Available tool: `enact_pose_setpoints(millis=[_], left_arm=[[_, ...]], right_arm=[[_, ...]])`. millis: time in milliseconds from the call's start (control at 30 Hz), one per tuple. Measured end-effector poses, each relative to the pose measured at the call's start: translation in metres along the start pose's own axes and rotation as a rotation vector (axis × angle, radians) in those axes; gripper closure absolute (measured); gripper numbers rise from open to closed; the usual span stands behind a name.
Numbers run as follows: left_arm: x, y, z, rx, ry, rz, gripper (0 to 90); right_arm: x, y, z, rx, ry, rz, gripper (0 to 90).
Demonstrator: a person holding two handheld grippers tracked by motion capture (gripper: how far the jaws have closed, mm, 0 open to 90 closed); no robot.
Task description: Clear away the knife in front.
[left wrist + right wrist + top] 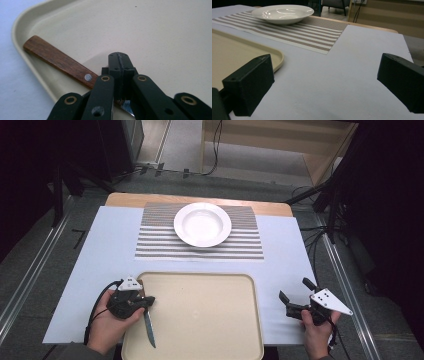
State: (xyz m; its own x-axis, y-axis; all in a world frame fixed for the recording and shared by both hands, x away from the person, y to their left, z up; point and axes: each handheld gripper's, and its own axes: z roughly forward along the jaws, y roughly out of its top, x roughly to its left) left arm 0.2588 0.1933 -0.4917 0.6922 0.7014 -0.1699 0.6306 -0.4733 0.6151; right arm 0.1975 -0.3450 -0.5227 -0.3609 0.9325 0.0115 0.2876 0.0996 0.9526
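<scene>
A knife point(150, 331) with a brown wooden handle point(60, 61) lies along the left side of the beige tray point(200, 320), blade toward the near edge. My left gripper point(148, 301) is shut and sits across the knife where handle meets blade. Its closed tips point(121, 62) point over the tray point(162, 37) and grip nothing. I cannot tell whether it touches the knife. My right gripper point(295, 290) rests open over the white table cover to the right of the tray, with nothing between its jaws point(324, 85).
A white deep plate point(202, 224) stands empty on a striped placemat point(150, 242) at the far middle of the table. In the right gripper view the plate point(283, 12) and the tray's corner point(274, 57) lie ahead and to the left.
</scene>
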Motion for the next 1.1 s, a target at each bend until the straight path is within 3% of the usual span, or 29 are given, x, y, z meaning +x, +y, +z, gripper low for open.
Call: enact_pose_setpoints(millis=[433, 700, 733, 767, 800, 833, 900, 1000, 1033, 1100], left_arm=[[0.014, -0.005, -0.008, -0.01, 0.036, -0.014, 89.2], [0.016, -0.008, -0.008, -0.048, 0.021, -0.009, 87.0], [0.015, -0.008, -0.008, -0.06, 0.006, -0.001, 75.0], [0.014, -0.007, -0.008, -0.069, -0.009, 0.017, 75.0], [0.013, -0.007, -0.009, -0.082, -0.016, 0.029, 64.3], [0.011, -0.006, -0.009, -0.099, -0.037, 0.037, 64.3], [0.01, -0.005, -0.011, -0.132, -0.06, 0.047, 54.3], [0.008, -0.006, -0.013, -0.188, -0.031, 0.067, 39.0], [0.007, -0.006, -0.014, -0.202, -0.026, 0.07, 26.9], [0.008, -0.007, -0.017, -0.241, -0.031, 0.069, 13.7]], right_arm=[[0.0, 0.0, 0.0, 0.0, 0.0, 0.002, 0.0], [0.0, 0.0, 0.0, 0.0, 0.0, 0.001, 0.0], [0.0, 0.0, 0.0, 0.001, 0.0, 0.002, 0.0], [0.0, 0.0, 0.0, 0.001, 0.0, 0.002, 0.0], [0.0, 0.0, 0.0, 0.0, 0.0, 0.002, 0.0], [0.0, 0.0, 0.0, 0.0, 0.0, 0.002, 0.0], [0.0, 0.0, 0.0, 0.0, 0.0, 0.002, 0.0], [0.0, 0.0, 0.0, -0.001, 0.001, 0.0, 0.0], [0.0, 0.0, 0.0, 0.0, 0.001, 0.0, 0.0], [0.0, 0.0, 0.0, -0.001, 0.001, 0.0, 0.0]])
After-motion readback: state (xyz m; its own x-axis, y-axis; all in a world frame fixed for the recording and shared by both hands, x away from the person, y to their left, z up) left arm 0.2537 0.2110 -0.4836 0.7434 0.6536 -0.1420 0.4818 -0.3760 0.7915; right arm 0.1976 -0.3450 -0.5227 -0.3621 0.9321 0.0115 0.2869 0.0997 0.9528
